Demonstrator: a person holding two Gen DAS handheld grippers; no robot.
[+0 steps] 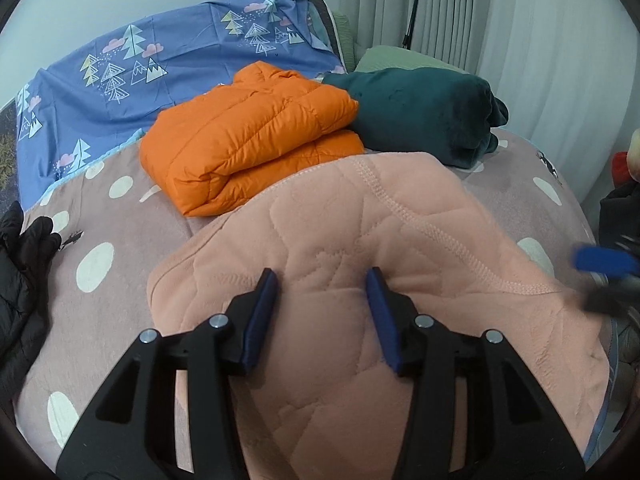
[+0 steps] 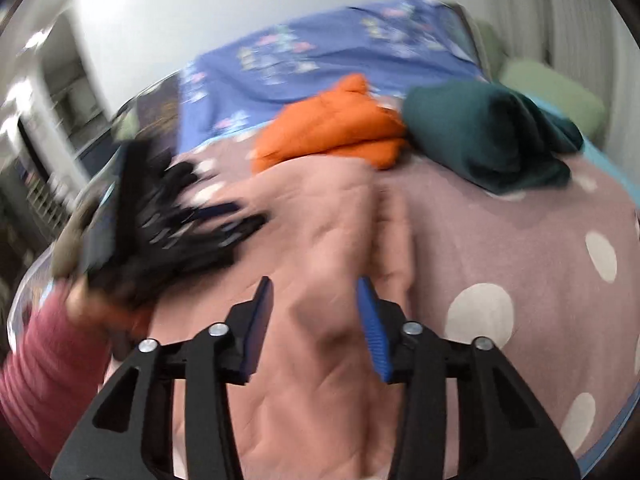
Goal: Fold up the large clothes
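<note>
Pink quilted top (image 1: 360, 240) lies on the bed (image 1: 100, 264), near side, spread over the dotted pink cover. Left tongs (image 1: 322, 280) sit over its near part, partly open, blue pads apart w/ fabric bulging between them; can't tell if the pads press it. Right tongs (image 2: 314, 286) also partly open over a raised fold of the same top, nothing clearly pinched; that view is blurred. Far side: folded orange jacket (image 1: 252, 140) just beside a dark green bundle (image 1: 424, 112), touching or nearly. Blue tree-print sheet (image 1: 120, 72) far left. Black garment (image 1: 20, 276) at left edge. Red sleeve (image 2: 44, 372) low left in right view.
</note>
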